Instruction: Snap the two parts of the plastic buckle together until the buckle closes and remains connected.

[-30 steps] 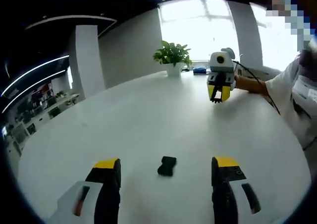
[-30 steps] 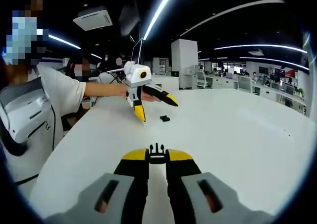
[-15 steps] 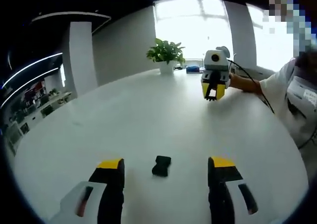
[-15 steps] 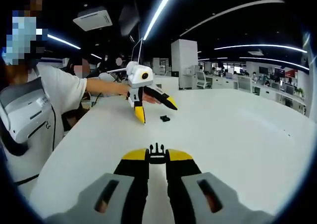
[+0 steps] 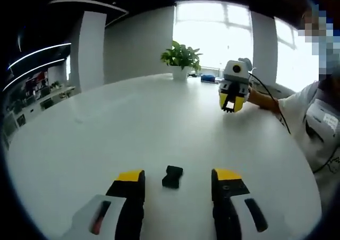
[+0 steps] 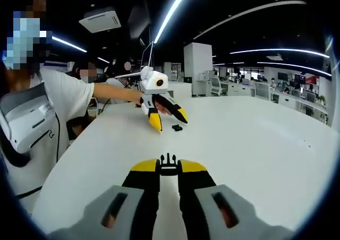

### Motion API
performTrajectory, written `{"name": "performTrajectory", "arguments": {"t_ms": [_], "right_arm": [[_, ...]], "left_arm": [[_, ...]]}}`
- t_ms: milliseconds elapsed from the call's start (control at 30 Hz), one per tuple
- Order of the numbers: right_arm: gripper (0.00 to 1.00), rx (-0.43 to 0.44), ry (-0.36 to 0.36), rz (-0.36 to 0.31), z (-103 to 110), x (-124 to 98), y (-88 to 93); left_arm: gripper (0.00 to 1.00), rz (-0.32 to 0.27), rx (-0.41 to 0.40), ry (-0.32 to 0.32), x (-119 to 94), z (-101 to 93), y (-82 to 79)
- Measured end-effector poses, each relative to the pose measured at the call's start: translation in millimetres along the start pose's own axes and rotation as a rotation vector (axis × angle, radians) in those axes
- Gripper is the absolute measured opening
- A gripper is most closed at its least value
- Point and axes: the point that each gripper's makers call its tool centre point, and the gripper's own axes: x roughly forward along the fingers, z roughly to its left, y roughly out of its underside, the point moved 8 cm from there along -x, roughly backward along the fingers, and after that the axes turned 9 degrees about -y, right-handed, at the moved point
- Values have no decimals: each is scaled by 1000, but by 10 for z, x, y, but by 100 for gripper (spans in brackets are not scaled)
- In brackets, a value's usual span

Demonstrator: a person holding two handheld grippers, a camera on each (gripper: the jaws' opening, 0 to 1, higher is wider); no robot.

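Right gripper (image 6: 169, 168): jaws pinched on pronged buckle half (image 6: 168, 160), prongs poking out front. Left gripper (image 5: 177, 179): jaws wide apart, holding nothing. Socket half (image 5: 172, 176) flat on white table (image 5: 117, 123), between left jaws. Probably light, hard, slippery plastic; best pinched across flat sides.

The left gripper view is looking low across the worktop (image 5: 106, 123) toward bright windows; the right gripper view is facing back from farther off. Both are sharing the worktop and each other's hand-held gripper.
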Motion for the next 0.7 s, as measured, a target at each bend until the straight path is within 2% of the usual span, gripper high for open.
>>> {"name": "performTrajectory", "arguments": {"t_ms": [467,700], "right_arm": [[12,0,0,3,-3,-4,0],[12,-2,2,7,0,-3,5]], "left_arm": [[31,7,19,5,10,3,27],[28,8,47,-1,1,26,37]]}}
